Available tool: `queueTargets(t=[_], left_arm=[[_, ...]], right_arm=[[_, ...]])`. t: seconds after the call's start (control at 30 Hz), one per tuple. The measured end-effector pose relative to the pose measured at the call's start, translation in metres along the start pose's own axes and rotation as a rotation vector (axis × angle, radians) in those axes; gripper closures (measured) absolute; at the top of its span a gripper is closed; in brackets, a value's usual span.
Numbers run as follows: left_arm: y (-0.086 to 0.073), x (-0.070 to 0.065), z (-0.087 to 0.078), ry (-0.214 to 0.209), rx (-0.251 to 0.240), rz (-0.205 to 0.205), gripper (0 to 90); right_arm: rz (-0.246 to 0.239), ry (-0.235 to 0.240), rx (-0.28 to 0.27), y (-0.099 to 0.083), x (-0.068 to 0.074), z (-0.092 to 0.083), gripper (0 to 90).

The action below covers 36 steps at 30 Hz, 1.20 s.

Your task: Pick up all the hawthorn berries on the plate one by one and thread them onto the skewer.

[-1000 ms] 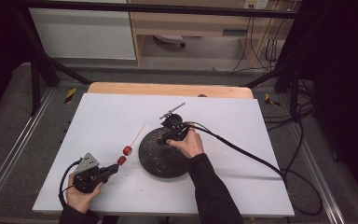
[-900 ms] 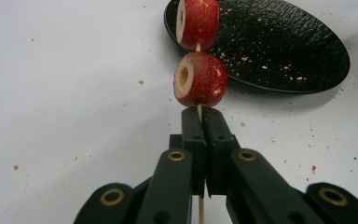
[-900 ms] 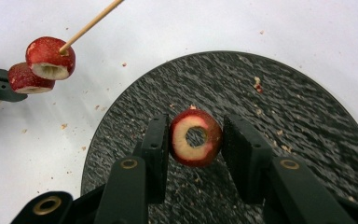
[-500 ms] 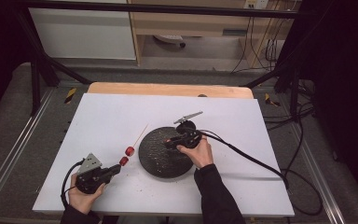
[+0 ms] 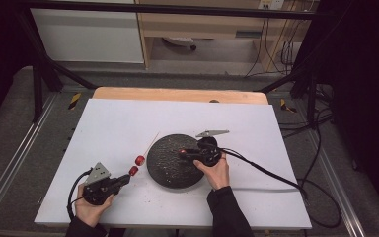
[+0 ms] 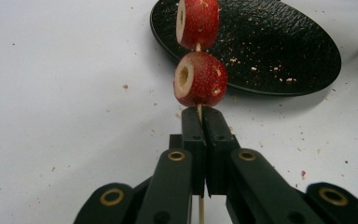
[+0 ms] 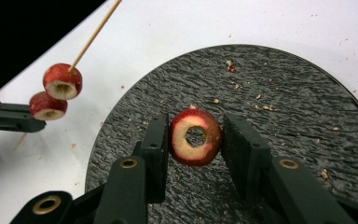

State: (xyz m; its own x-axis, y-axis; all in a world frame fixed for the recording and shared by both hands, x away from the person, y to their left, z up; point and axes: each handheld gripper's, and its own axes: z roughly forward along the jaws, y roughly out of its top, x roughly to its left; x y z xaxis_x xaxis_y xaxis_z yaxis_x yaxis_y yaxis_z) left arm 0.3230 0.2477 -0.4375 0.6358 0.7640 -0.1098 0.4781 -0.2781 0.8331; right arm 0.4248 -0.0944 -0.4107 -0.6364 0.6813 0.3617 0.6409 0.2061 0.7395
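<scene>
Meanwhile, left gripper (image 6: pixel 200 116) clamps the skewer (image 6: pixel 199 109); right gripper (image 7: pixel 196 140) grips 1 cored fruit (image 7: pixel 195 136).

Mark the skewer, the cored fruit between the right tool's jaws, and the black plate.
skewer (image 7: pixel 94 33), right gripper view, bare stick above the threaded fruits.
cored fruit (image 7: pixel 196 136), right gripper view, its cut face.
black plate (image 5: pixel 165 170), high view, bare textured surface.

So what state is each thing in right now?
Left gripper: shut on the skewer.
Skewer: held slanting, two fruits threaded on it.
Threaded fruits: cored, red, one behind the other, near the jaws.
Right gripper: shut on a third fruit.
Third fruit: cored, hole facing the camera, over the plate.
Plate: flat on the table, crumbs on it.
</scene>
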Motion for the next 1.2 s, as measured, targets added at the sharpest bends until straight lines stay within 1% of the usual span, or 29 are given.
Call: queueTargets(t=[0.13, 0.17, 0.2, 0.23, 0.27, 0.43, 0.57, 0.7, 0.83, 0.9, 0.93, 0.97, 1.07, 1.1, 1.13, 1.2], left_arm=[[0.001, -0.002, 0.001, -0.001, 0.0, 0.001, 88.3], [0.001, -0.003, 0.002, -0.001, -0.001, 0.002, 88.3], [0.002, -0.004, 0.002, -0.001, -0.002, 0.0, 88.3], [0.002, -0.005, 0.003, -0.003, -0.001, 0.002, 88.3], [0.003, -0.006, 0.004, -0.003, 0.0, 0.003, 88.3], [0.007, -0.011, 0.008, -0.01, 0.0, 0.012, 88.3], [0.011, -0.016, 0.009, -0.008, -0.01, 0.015, 88.2], [0.014, -0.021, 0.012, -0.012, -0.012, 0.023, 88.3], [0.019, -0.026, 0.015, -0.016, -0.024, 0.025, 88.3], [0.022, -0.029, 0.016, -0.02, -0.028, 0.03, 88.3], [0.023, -0.03, 0.017, -0.021, -0.031, 0.027, 88.3], [0.024, -0.031, 0.017, -0.022, -0.035, 0.029, 88.2], [0.027, -0.035, 0.019, -0.025, -0.044, 0.03, 88.3], [0.029, -0.036, 0.019, -0.023, -0.047, 0.028, 88.3], [0.03, -0.036, 0.019, -0.026, -0.05, 0.029, 88.3], [0.032, -0.038, 0.02, -0.025, -0.058, 0.028, 88.2]], right_arm=[[0.033, 0.015, -0.064, -0.007, -0.002, -0.007, 63.2], [0.033, 0.015, -0.064, -0.007, -0.002, -0.007, 63.2], [0.042, 0.018, -0.088, -0.01, -0.003, -0.009, 63.2], [0.042, 0.018, -0.088, -0.01, -0.003, -0.009, 63.2], [0.056, 0.029, -0.114, -0.013, -0.003, -0.012, 63.2], [0.082, 0.044, -0.168, -0.018, -0.004, -0.017, 63.2], [0.108, 0.061, -0.233, -0.02, -0.005, -0.023, 63.2], [0.133, 0.062, -0.279, -0.02, -0.006, -0.029, 63.2], [0.155, 0.068, -0.326, -0.02, -0.006, -0.032, 63.2], [0.159, 0.068, -0.332, -0.019, -0.006, -0.032, 63.2], [0.166, 0.07, -0.353, -0.018, -0.006, -0.033, 63.2], [0.176, 0.076, -0.357, -0.017, -0.006, -0.033, 63.2], [0.184, 0.082, -0.388, -0.015, -0.006, -0.035, 63.2], [0.184, 0.082, -0.388, -0.015, -0.006, -0.035, 63.2], [0.194, 0.08, -0.41, -0.013, -0.006, -0.037, 63.2], [0.198, 0.084, -0.432, -0.011, -0.007, -0.04, 63.2]])
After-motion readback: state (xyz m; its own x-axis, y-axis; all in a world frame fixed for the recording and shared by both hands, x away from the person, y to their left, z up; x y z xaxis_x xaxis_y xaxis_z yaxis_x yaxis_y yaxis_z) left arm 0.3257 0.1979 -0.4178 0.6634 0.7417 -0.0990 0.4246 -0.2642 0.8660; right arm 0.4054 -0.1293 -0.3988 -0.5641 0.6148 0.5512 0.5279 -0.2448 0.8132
